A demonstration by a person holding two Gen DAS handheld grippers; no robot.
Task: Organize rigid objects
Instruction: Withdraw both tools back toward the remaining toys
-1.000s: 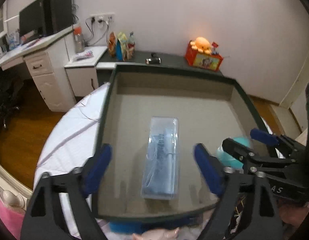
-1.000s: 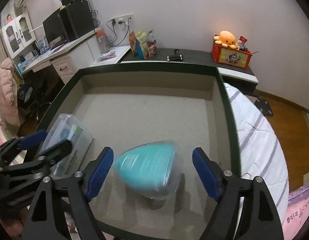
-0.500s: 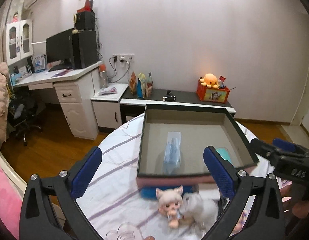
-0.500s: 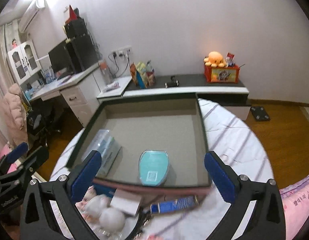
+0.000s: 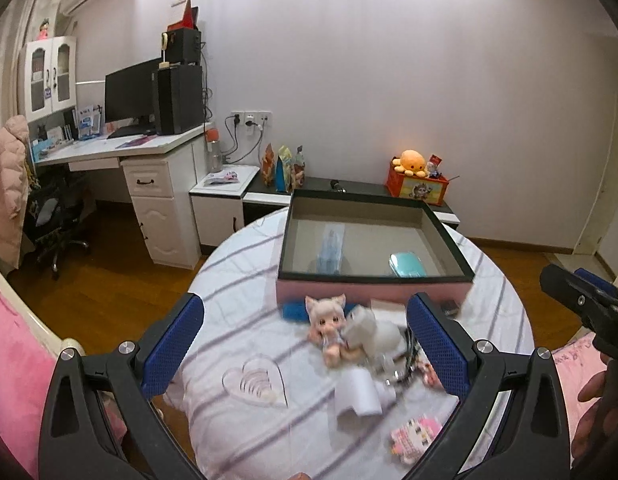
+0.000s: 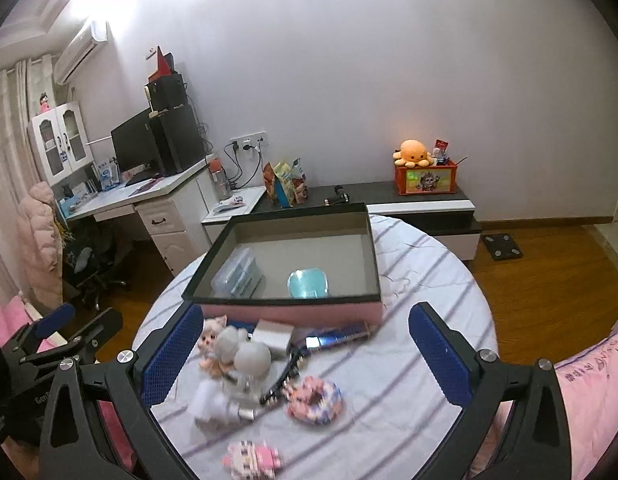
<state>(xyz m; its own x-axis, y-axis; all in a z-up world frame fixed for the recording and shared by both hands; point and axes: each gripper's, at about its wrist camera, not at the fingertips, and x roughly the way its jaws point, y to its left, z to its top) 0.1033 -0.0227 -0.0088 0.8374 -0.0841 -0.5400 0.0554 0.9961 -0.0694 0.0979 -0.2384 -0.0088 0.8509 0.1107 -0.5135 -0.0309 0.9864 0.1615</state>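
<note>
1. On the striped round table (image 6: 429, 280), a shallow rectangular pink-sided box (image 6: 293, 312) holds a clear plastic case (image 6: 237, 276) and a teal oval case (image 6: 308, 284).
2. Clear case's long axis runs toward the far wall.
3. Left gripper (image 5: 305, 348) and right gripper (image 6: 305, 354) hover spread wide, holding nothing.

A round desk (image 6: 429, 280) with a striped cloth carries a box (image 6: 293, 312) at its far edge; nearer lie a doll (image 5: 329, 328), scrunchie (image 6: 313, 398), blue tube (image 6: 337, 334) and block figure (image 6: 253, 460).

Case (image 6: 237, 278) left of pouch (image 6: 308, 283), both in box (image 6: 281, 306).
</note>
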